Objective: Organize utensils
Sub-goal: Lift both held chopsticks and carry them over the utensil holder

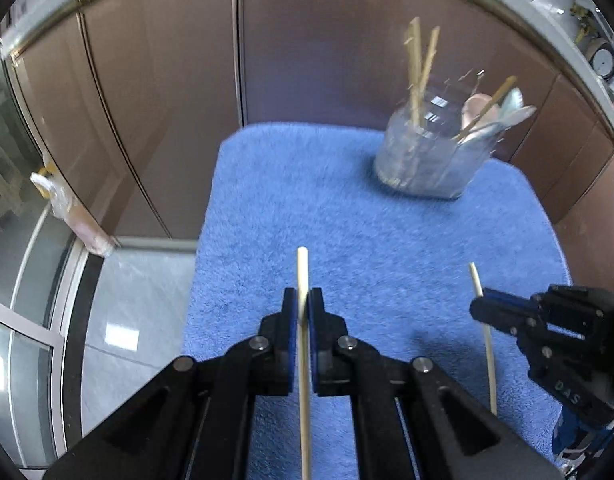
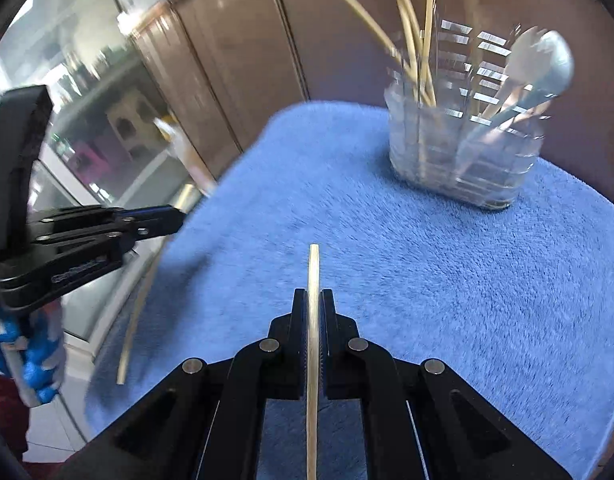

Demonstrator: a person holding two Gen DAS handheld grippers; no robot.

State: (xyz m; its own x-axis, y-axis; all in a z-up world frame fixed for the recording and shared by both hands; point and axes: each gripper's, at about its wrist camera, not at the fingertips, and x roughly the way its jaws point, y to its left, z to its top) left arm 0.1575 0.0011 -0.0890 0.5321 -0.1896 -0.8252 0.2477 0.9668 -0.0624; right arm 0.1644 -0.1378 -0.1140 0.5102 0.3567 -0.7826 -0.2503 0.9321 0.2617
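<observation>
My left gripper [image 1: 303, 300] is shut on a pale wooden chopstick [image 1: 302, 268] that sticks out past its fingertips, above the blue mat [image 1: 307, 200]. My right gripper [image 2: 314, 300] is shut on a second chopstick [image 2: 313, 264], also held above the blue mat [image 2: 427, 260]. Each gripper shows in the other view: the right gripper [image 1: 477, 308] at the right edge with its chopstick [image 1: 487, 340], the left gripper [image 2: 179, 218] at the left with its chopstick [image 2: 139, 308]. A clear holder [image 1: 423, 160] at the mat's far right holds several chopsticks and spoons; the holder [image 2: 463, 156] is blurred.
Brown panelled walls [image 1: 167, 100] stand behind and to the left of the mat. A glass partition and pale floor [image 1: 135, 320] lie left of the mat. A plastic-wrapped item [image 1: 63, 204] leans at the wall's foot.
</observation>
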